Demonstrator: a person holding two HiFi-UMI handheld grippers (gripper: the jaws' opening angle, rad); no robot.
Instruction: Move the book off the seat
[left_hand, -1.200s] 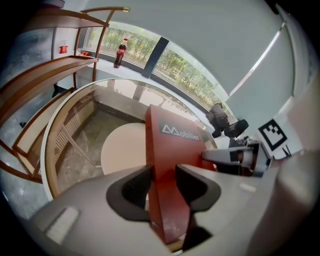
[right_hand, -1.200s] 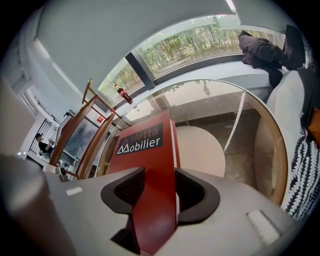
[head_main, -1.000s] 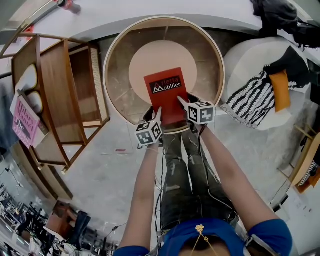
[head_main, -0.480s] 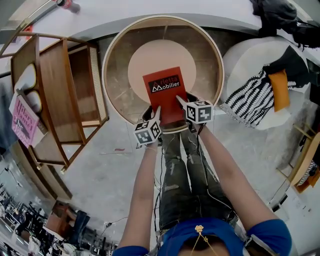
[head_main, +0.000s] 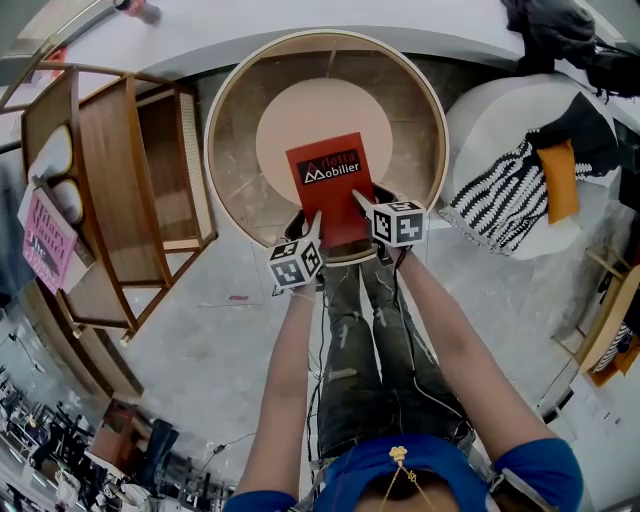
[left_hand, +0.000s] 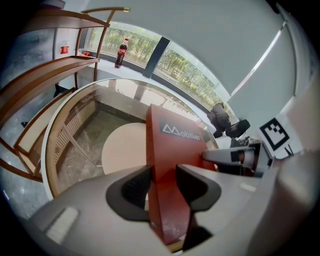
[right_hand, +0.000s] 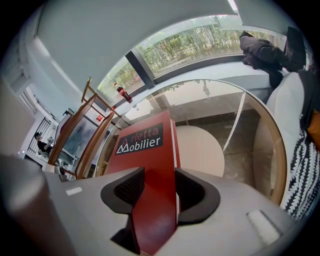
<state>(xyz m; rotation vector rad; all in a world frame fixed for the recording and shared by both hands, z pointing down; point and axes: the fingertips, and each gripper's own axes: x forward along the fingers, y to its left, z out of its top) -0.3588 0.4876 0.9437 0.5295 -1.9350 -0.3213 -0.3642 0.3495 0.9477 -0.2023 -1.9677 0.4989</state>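
Over the round seat (head_main: 236, 150) by the window (right_hand: 200, 42), both hand-held grippers (left_hand: 162, 184) (right_hand: 160, 187) clamp the book (head_main: 330, 190).

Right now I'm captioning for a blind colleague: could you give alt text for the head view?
A left hand-held gripper and a right hand-held gripper clamp the near end of a red rectangular book over the pale round seat of a round wooden-rimmed chair.

The book (head_main: 330, 185) is positioned over the round seat (head_main: 300, 110)
A rack (head_main: 110, 190) is set at nine o'clock, a pouf (head_main: 490, 120) at three
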